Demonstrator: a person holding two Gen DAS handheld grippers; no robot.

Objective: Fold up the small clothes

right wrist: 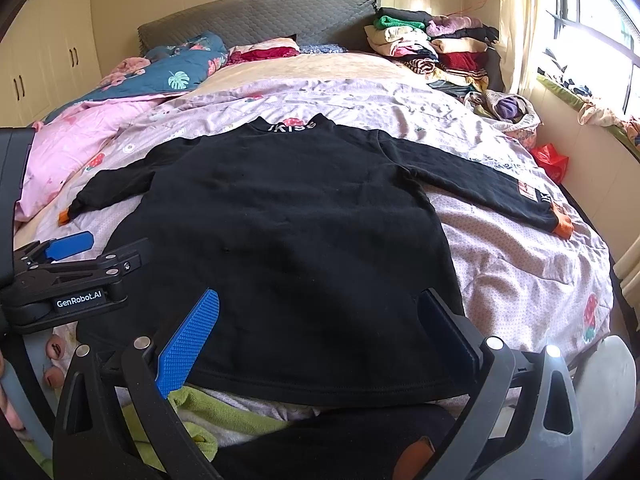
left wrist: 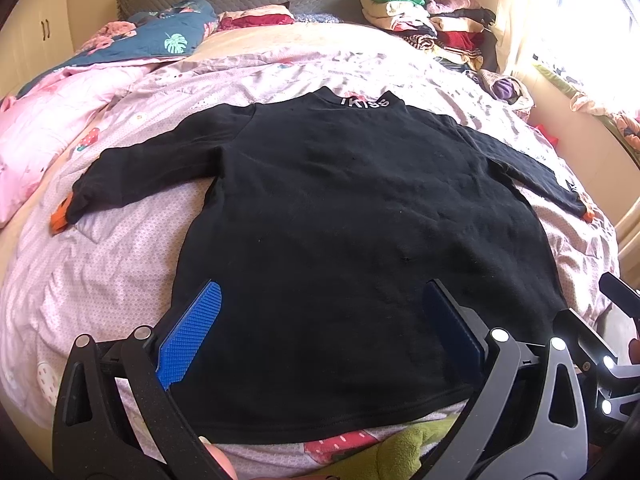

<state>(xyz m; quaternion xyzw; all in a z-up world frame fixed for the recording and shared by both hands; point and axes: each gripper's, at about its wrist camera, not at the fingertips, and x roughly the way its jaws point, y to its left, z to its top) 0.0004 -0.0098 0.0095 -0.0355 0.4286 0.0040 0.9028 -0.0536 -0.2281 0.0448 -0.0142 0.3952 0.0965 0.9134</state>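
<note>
A small black long-sleeved sweatshirt [left wrist: 340, 220] lies flat on the bed, collar with white lettering far, hem near, both sleeves spread out with orange cuffs; it also shows in the right wrist view [right wrist: 288, 232]. My left gripper [left wrist: 320, 328] is open and empty, hovering over the hem's left part. My right gripper [right wrist: 320, 336] is open and empty over the hem's right part. The left gripper also shows at the left edge of the right wrist view [right wrist: 76, 264].
The pink patterned quilt [left wrist: 120, 248] covers the bed. A pile of folded clothes [left wrist: 432, 24] sits at the far right by the headboard. A blue floral blanket [left wrist: 152, 36] lies far left. A green cloth [right wrist: 208, 412] lies near the hem. A window is at the right.
</note>
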